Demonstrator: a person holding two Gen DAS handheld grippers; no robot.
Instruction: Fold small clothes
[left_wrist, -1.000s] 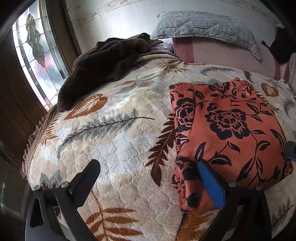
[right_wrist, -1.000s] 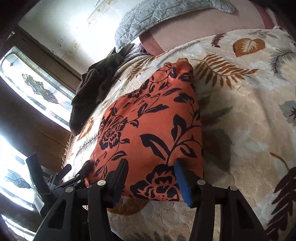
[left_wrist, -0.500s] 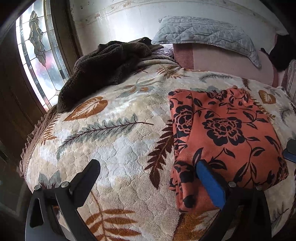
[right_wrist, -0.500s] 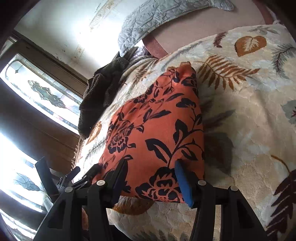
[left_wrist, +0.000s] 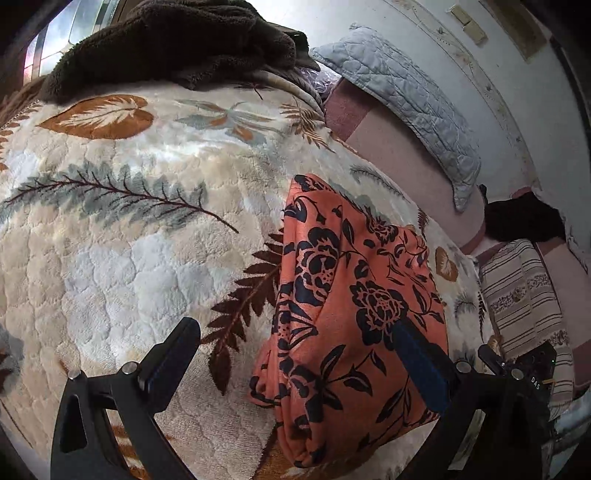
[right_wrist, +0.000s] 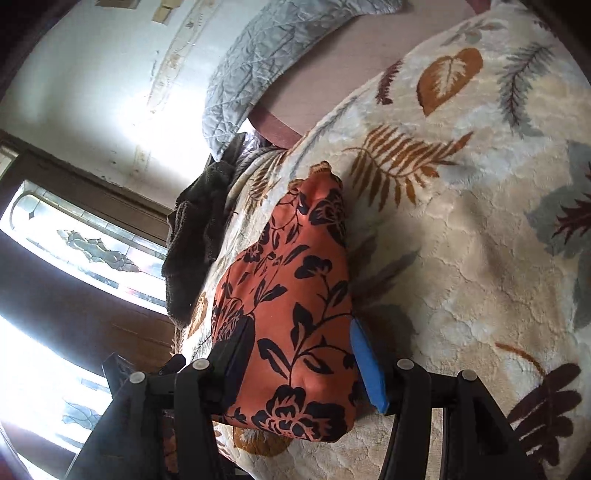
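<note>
An orange garment with a black flower print (left_wrist: 354, 314) lies folded on the leaf-patterned plush blanket (left_wrist: 129, 240). My left gripper (left_wrist: 295, 354) is open; its right finger rests over the garment's near part, its left finger over the bare blanket. In the right wrist view the same garment (right_wrist: 295, 314) sits between the fingers of my right gripper (right_wrist: 299, 358), which is open and straddles its near end. The garment's near end bulges up between the fingers.
A dark brown fleece throw (left_wrist: 166, 48) is heaped at the far left by the stained-glass window (right_wrist: 74, 240). A grey quilted pillow (left_wrist: 402, 96) lies on a pink bolster by the wall. A striped cloth (left_wrist: 524, 295) lies at the right.
Both grippers have swung and tilted, the left view turning rightward toward the wall. The garment now looks narrower and bunched between the grippers. Both grippers stay open.
</note>
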